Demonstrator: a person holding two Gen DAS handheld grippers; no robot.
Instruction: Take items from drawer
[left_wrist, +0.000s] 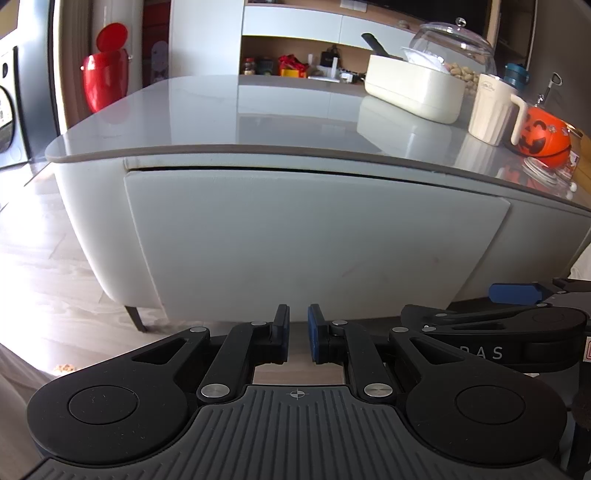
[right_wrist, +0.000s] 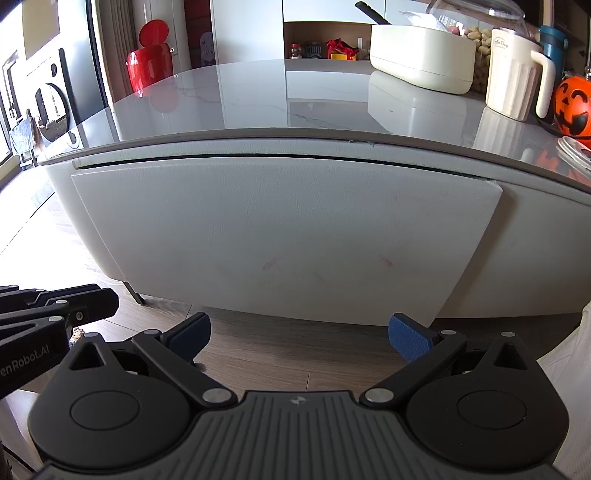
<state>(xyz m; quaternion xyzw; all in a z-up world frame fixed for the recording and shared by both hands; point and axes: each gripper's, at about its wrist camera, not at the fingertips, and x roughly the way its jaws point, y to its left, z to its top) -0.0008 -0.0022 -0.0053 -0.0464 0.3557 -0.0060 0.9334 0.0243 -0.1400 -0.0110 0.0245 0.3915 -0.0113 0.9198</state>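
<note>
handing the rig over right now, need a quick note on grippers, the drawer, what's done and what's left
Left gripper: shut, holding nothing, low in front of the drawer front.
Right gripper: wide open, empty, also low in front of the drawer front, not touching it.
Drawer: closed, only a thin gap under the tabletop. No handle visible. Its contents are hidden.
Done: nothing yet; no item is out.
Left: open the drawer, probably by its top or side edge, then take the items out.
Keep clear of the cream jug and pumpkin bucket at the table's right end.

Pumpkin bucket (left_wrist: 543, 134), cream jug (left_wrist: 493, 109), red bin (left_wrist: 105, 70)
</note>
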